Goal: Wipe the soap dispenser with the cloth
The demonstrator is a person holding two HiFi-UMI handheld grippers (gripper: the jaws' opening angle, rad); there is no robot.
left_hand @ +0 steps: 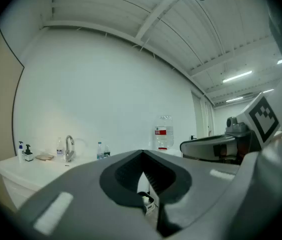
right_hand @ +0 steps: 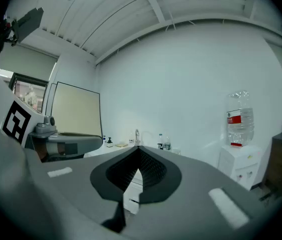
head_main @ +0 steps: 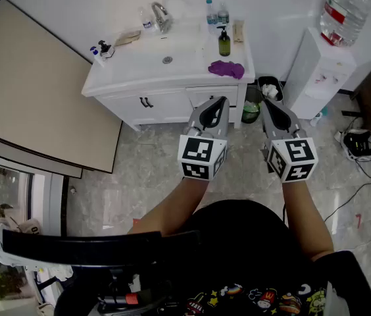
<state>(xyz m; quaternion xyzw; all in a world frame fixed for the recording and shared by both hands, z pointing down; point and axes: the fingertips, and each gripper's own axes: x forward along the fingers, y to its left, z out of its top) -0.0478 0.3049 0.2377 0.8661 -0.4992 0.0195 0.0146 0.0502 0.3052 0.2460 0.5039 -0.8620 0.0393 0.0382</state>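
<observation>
A white counter [head_main: 133, 68] stands at the far side. Nearer, the left gripper [head_main: 219, 103] and right gripper [head_main: 265, 104] hover, jaws closed and empty. At the counter's right end lies a purple cloth [head_main: 226, 68]. Just beyond it stands the dispenser [head_main: 223, 43], dark green with a black pump.

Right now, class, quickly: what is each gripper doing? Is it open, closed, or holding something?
Left gripper: closed, jaw tips together, holding nothing.
Right gripper: closed, jaw tips together, holding nothing.

a white vanity counter [head_main: 133, 61] carries a dark soap dispenser [head_main: 223, 43], a purple cloth [head_main: 226, 68] just beside it, and two bottles [head_main: 210, 13].
</observation>
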